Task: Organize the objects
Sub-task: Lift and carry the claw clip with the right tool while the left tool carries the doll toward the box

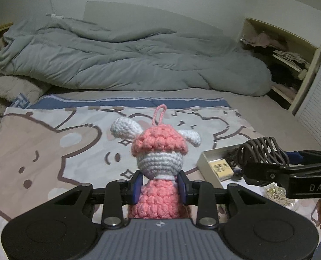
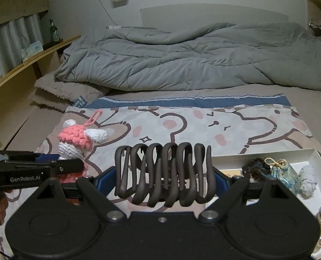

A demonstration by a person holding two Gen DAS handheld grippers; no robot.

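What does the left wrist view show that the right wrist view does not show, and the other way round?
Only the left wrist view: an open closet with shelves and a small yellowish card in the box.
Only the right wrist view: a green glass bottle on a wooden ledge, and a white crochet ball.
Both: the pink and white crochet doll in the left gripper, the dark brown wavy claw clip in the right gripper, the shallow white box, the grey duvet.

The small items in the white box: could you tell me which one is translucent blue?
The blue resin charm with the gold bow; its neighbours are dark and white yarn.
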